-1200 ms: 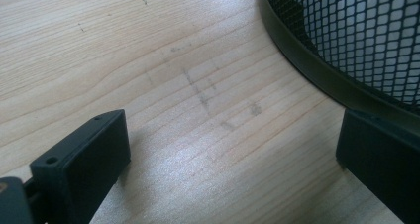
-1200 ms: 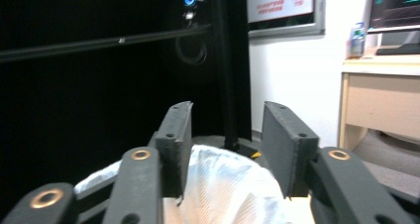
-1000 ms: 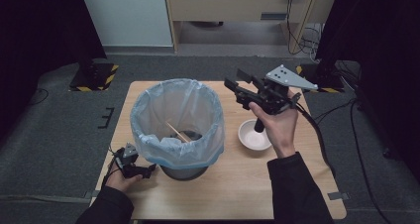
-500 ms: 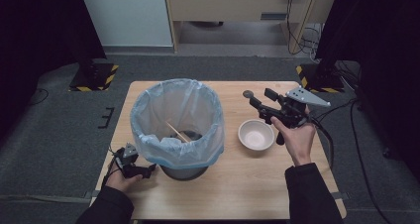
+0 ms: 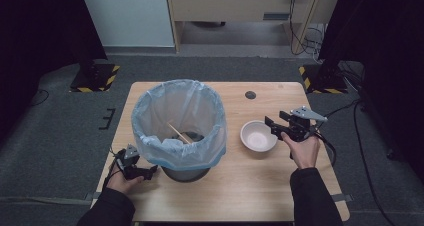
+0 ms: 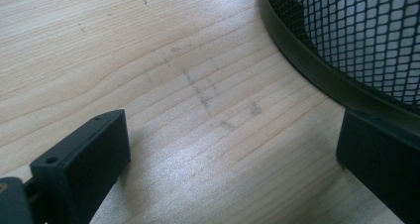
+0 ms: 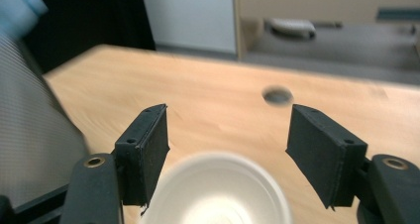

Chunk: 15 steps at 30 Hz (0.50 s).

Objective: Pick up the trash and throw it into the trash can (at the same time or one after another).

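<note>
White round bowl (image 5: pixel 258 135) upright on table (image 5: pixel 250 186), right hand-held gripper (image 5: pixel 274 124) jaws just opened wide, left hand-held gripper (image 5: pixel 145 172) agape.

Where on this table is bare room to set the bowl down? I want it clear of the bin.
Free: the wooden table along its near edge between the two forearms, and the far right corner around the round grommet hole. Crowded: the mesh bin with blue liner fills the left-centre; the white bowl sits at the open right gripper.
</note>
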Motion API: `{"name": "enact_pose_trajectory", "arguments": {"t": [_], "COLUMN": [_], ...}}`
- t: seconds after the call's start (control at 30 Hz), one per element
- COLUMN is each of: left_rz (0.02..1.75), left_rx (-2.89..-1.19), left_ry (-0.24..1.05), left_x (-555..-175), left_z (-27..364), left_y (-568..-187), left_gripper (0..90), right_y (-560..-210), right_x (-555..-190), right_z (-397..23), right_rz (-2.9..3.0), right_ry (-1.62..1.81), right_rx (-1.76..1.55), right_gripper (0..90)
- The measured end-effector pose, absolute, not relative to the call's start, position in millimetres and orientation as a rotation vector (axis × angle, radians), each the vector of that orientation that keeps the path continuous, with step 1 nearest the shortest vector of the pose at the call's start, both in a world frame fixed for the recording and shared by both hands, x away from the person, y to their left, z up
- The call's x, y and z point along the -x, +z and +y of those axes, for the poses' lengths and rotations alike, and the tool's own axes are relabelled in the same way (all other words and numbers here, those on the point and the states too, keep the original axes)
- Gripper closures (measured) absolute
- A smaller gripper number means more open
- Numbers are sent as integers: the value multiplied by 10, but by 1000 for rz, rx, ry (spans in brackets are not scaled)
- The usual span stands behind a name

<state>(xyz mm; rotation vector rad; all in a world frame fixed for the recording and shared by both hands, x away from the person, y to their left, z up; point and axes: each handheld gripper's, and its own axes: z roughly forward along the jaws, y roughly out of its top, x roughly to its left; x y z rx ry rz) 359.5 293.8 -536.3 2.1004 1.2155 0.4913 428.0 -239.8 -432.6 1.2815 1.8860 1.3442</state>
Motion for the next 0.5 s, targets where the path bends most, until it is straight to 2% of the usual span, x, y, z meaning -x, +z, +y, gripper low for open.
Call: {"name": "enact_pose_trajectory", "arguments": {"t": [0.5], "left_rz": [1214], "left_rx": [-2101], "left_ry": [490], "left_x": [-3598], "left_z": [2939], "left_y": [-5363], "left_gripper": [0], "right_y": [-4933], "right_x": [-4445], "right_z": [-2625], "right_rz": [1927], "right_ry": [1135], "right_rx": [-1461], "right_gripper": [401]}}
